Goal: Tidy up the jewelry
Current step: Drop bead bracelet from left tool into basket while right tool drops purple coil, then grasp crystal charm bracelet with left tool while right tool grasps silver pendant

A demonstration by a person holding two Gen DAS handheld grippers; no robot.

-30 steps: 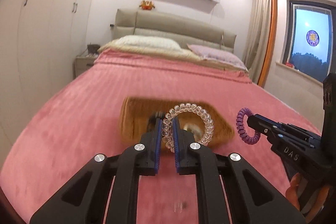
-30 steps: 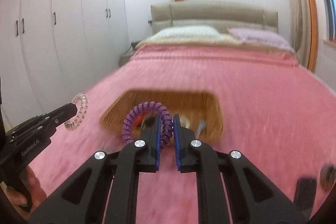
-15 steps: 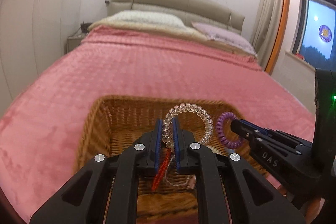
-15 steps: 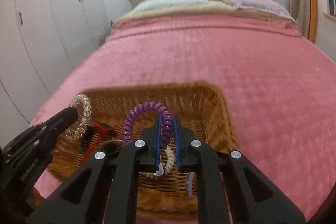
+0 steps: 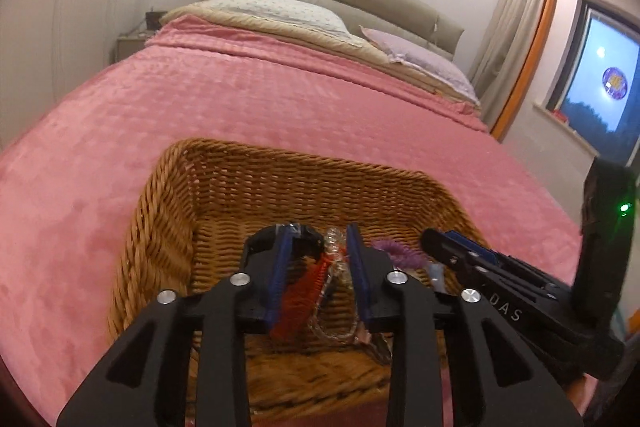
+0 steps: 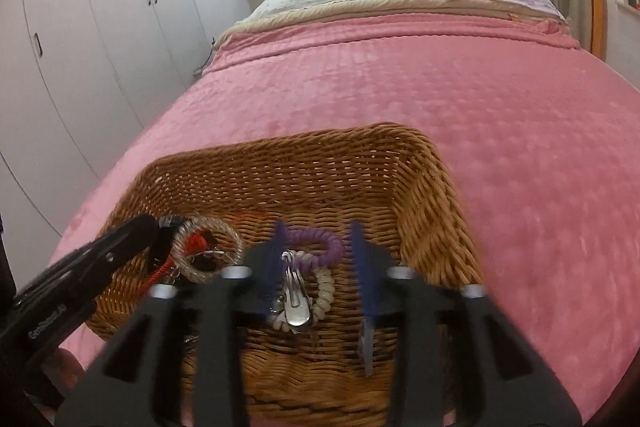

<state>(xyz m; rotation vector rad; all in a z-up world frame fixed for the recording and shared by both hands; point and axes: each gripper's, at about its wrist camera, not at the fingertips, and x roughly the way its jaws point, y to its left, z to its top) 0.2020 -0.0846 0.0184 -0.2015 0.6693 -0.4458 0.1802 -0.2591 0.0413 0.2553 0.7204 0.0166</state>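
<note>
Both grippers now hang over the wicker basket (image 5: 168, 227) on the pink bed (image 5: 120, 131), and both have just let go of their loads. Half a second ago the left gripper (image 5: 318, 267) was clamped on the clear coil bracelet (image 6: 208, 251) and the right gripper (image 6: 320, 259) on the purple coil bracelet (image 6: 316, 243); now the jaws of each stand well apart with nothing held between them.

In the right wrist view the clear bracelet lies inside the basket at its left side, just beside the tip of the left gripper, on top of a red cord (image 6: 160, 269). The purple bracelet rests on the basket floor between the right gripper's open jaws, touching a cream coil band (image 6: 324, 291) and a silver hair clip (image 6: 296, 303). In the left wrist view a red tassel (image 5: 298, 297) shows between the left jaws, lying in the basket, not gripped.

So two more pieces appear to be put away. The likely next step is to lift both grippers clear without snagging the coils or cord; whether other jewelry is left on the bed cannot be told from these views.
</note>
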